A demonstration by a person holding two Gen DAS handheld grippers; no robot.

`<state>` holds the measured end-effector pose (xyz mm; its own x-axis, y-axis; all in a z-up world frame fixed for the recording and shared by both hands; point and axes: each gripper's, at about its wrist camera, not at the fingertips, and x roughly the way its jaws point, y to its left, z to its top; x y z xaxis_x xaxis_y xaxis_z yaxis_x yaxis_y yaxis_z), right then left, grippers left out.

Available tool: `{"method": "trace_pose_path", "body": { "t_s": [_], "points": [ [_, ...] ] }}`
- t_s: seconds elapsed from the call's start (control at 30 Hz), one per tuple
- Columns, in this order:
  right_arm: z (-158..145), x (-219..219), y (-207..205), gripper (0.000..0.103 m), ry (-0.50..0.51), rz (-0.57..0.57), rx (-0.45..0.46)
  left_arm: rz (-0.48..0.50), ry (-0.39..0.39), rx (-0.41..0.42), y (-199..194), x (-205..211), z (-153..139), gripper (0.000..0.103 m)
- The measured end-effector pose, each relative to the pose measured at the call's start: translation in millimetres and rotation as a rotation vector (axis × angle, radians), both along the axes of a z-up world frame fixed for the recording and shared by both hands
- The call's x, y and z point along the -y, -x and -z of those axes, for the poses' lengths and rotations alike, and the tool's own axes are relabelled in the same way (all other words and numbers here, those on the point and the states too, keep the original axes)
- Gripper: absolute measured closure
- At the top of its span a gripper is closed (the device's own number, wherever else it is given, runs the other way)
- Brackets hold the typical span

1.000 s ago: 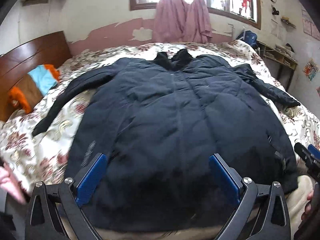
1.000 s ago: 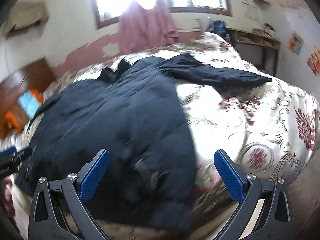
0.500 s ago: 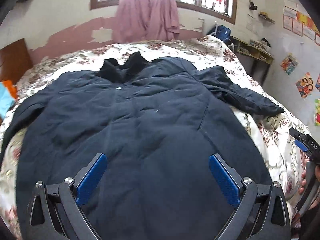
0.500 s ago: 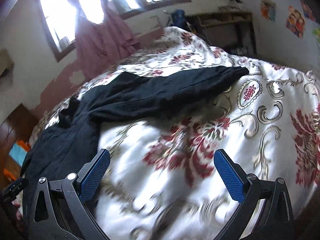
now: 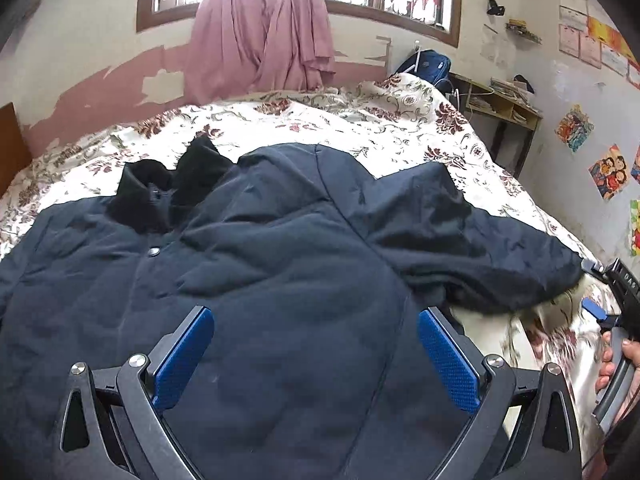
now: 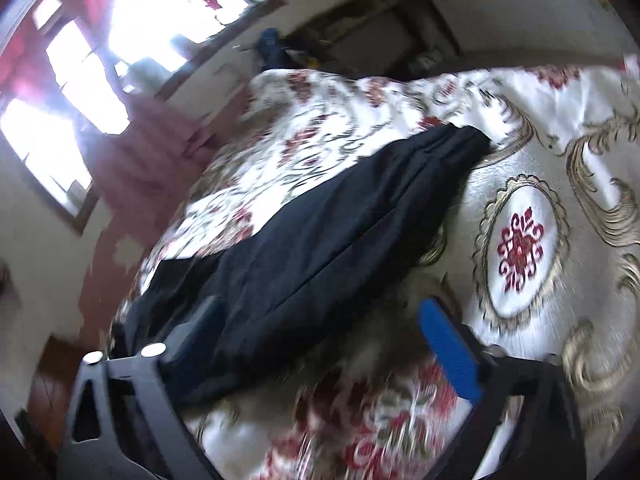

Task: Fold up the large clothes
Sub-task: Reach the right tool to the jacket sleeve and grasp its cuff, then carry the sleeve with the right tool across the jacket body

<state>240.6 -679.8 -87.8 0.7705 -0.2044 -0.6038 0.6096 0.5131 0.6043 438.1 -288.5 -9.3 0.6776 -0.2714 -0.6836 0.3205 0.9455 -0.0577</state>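
A large navy coat point(image 5: 280, 264) lies spread front-up on the floral quilt point(image 5: 360, 128), its black collar point(image 5: 172, 188) toward the wall. My left gripper point(image 5: 316, 356) hovers open over the coat's chest, nothing between its blue pads. The coat's right sleeve point(image 6: 340, 232) runs diagonally across the quilt point(image 6: 520, 240). My right gripper point(image 6: 320, 340) is tilted over the sleeve's near part; its jaws are closing and the sleeve lies between them, with no pad seen pressing on it. In the left wrist view the right gripper point(image 5: 600, 312) sits by the cuff, held by a hand.
A window with pink cloth point(image 5: 260, 40) hanging at it is on the far wall. A wooden desk point(image 5: 508, 108) with a blue bag point(image 5: 428, 66) stands at the bed's far right corner. Posters point(image 5: 608, 172) hang on the right wall.
Both views swept rightward across the bed, the left from the coat's hem to its chest and right sleeve. The right gripper rolled, came down over the sleeve, and its jaws narrowed.
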Motion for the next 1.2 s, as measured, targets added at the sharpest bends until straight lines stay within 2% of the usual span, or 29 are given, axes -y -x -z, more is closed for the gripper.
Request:
{"method": "trace_pose_path", "body": {
  "t_s": [0.03, 0.1, 0.17, 0.3, 0.37, 0.43, 0.6, 0.73, 0.83, 0.9, 1.07, 1.2],
  "points": [
    [6, 8, -5, 0.036, -0.029, 0.014, -0.005, -0.002, 0.012, -0.017, -11, 5, 4, 0.0],
    [20, 22, -13, 0.039, -0.091, 0.053, 0.008, -0.006, 0.035, -0.042, -23, 9, 9, 0.0],
    [32, 32, -19, 0.059, -0.147, 0.092, 0.024, 0.004, 0.07, -0.072, -35, 14, 18, 0.0],
    [43, 41, -33, 0.085, -0.182, 0.1, 0.045, 0.068, 0.087, -0.164, -53, 30, 42, 0.0],
    [35, 40, -44, 0.093, -0.131, 0.079, 0.033, 0.08, 0.062, -0.168, -55, 36, 53, 0.0],
    [18, 35, -48, 0.095, -0.07, 0.055, 0.03, 0.085, 0.07, -0.148, -52, 35, 58, 0.0],
    [-59, 7, -65, 0.097, 0.144, -0.001, 0.082, 0.093, 0.119, -0.165, -56, 28, 59, 0.0],
    [-129, -45, -78, 0.097, 0.327, -0.1, 0.138, 0.1, 0.219, -0.217, -53, 0, 47, 0.0],
    [-179, -101, -96, 0.097, 0.471, -0.212, 0.176, 0.072, 0.31, -0.237, -46, -41, 37, 0.0],
    [-203, -140, -102, 0.097, 0.548, -0.282, 0.2, 0.053, 0.34, -0.224, -40, -75, 30, 0.0],
    [-237, -254, -125, 0.097, 0.725, -0.501, 0.22, -0.024, 0.324, -0.164, -27, -159, 12, 0.0],
    [-233, -347, -140, 0.097, 0.81, -0.691, 0.222, -0.099, 0.354, -0.111, -3, -247, 1, 0.0]
  ]
}}
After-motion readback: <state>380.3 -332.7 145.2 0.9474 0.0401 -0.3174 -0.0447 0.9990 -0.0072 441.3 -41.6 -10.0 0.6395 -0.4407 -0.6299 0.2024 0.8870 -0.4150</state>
